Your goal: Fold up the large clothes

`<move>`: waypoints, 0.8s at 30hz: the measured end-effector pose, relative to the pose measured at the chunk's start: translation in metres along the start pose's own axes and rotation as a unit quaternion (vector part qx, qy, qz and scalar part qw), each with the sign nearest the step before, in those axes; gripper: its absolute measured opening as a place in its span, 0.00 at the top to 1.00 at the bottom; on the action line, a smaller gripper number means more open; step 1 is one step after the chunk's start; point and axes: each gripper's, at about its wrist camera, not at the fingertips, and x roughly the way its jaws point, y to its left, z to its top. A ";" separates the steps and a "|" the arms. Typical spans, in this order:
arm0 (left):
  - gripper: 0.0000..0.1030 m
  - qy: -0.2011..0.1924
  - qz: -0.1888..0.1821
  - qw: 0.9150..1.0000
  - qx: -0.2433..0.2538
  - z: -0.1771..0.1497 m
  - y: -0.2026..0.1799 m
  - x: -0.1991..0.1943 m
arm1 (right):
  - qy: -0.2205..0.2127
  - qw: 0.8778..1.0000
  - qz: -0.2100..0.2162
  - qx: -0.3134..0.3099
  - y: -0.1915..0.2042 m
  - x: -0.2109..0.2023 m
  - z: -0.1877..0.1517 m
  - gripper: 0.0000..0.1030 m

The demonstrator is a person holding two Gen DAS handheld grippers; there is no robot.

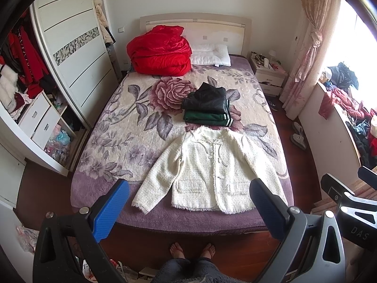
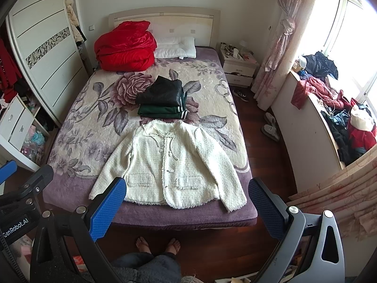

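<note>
A cream tweed jacket (image 1: pixel 207 165) lies flat and face up, sleeves spread, at the foot of the bed (image 1: pixel 113 122); it also shows in the right wrist view (image 2: pixel 172 165). Behind it sits a folded stack, a black garment (image 1: pixel 207 97) on a green one (image 1: pixel 205 118). My left gripper (image 1: pixel 188 202) is open and empty, held high above the foot of the bed. My right gripper (image 2: pixel 186 200) is open and empty too, beside it at the same height.
A red quilt (image 1: pixel 160 52) and a white pillow (image 1: pixel 212 55) lie at the headboard. An open wardrobe (image 1: pixel 47 75) stands left. A nightstand (image 1: pixel 268 73), slippers (image 1: pixel 298 136) and a clothes-piled window ledge (image 2: pixel 334 108) are on the right. Bare feet (image 1: pixel 193 251) stand on the wood floor.
</note>
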 end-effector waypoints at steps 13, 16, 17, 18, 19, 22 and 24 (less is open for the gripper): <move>0.00 -0.005 0.000 1.000 0.000 0.001 -0.002 -0.004 | -0.002 1.000 0.002 0.003 -0.004 0.003 -0.003 0.00; 0.00 -0.008 0.001 1.000 0.000 0.002 -0.002 -0.007 | -0.005 1.000 0.002 0.003 0.002 -0.003 0.001 0.00; 0.00 -0.009 0.000 1.000 0.000 0.003 -0.002 -0.008 | -0.005 1.000 0.003 0.004 0.002 -0.004 0.002 0.00; 0.00 -0.011 0.001 1.000 0.000 0.002 -0.001 -0.009 | -0.006 1.000 0.003 0.005 0.002 -0.006 0.003 0.00; 0.00 -0.012 0.001 1.000 0.000 0.002 -0.001 -0.010 | -0.007 1.000 0.004 0.006 0.003 -0.022 0.004 0.00; 0.00 -0.013 0.001 1.000 0.001 0.004 -0.002 -0.011 | -0.009 1.000 0.005 0.007 0.003 -0.023 0.005 0.00; 0.00 -0.013 0.001 1.000 0.001 0.006 -0.003 -0.011 | -0.009 1.000 0.006 0.008 0.002 -0.025 0.007 0.00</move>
